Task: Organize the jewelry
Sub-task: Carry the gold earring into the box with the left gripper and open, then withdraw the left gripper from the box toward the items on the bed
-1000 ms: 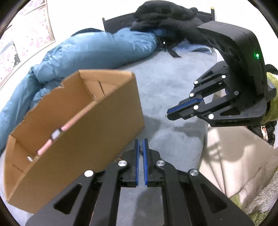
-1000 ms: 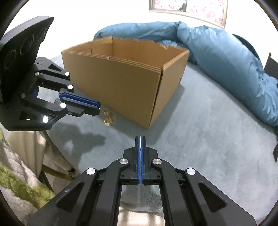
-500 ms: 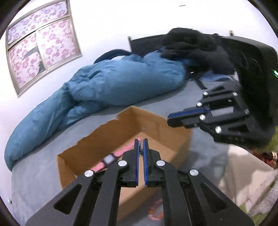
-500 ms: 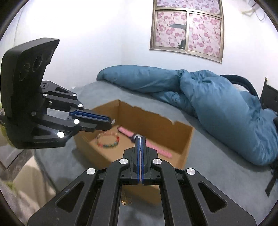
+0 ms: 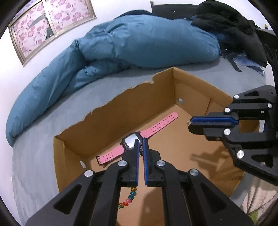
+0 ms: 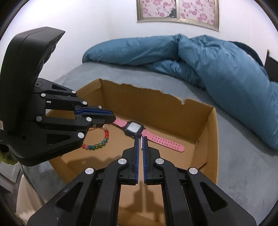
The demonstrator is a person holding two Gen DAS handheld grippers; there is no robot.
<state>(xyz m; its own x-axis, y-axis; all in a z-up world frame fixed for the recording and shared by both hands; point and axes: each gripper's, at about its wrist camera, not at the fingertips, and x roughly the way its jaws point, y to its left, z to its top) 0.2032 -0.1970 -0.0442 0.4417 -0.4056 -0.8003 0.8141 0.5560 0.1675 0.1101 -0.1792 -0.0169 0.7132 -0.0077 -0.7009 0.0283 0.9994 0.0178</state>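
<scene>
An open cardboard box [image 5: 121,99] [image 6: 147,90] stands on the grey bed. A pink-strapped watch [image 5: 132,141] [image 6: 133,127] and a bracelet of coloured beads [image 5: 128,200] [image 6: 99,144] lie on its floor. Both grippers hover over the box, pointing down into it. My left gripper [image 5: 141,147] [image 6: 113,120] is shut, with a tiny chain-like piece [image 5: 141,150] pinched between its tips. My right gripper [image 6: 141,139] [image 5: 190,124] has its jaws opening by a sliver. A small silvery piece [image 6: 142,142] is still between its tips, against one pad.
A bulky blue duvet [image 5: 139,43] [image 6: 208,57] lies on the bed behind the box. Black clothes [image 5: 234,20] are heaped at the far right. A flower-patterned window [image 6: 179,13] is on the wall. The bed's edge with pale fabric [image 5: 257,196] is near the box's front.
Both grippers have risen from beside the box's outer wall to above it. The watch and the bead bracelet inside have come into view. The right jaws show a slightly wider gap.
</scene>
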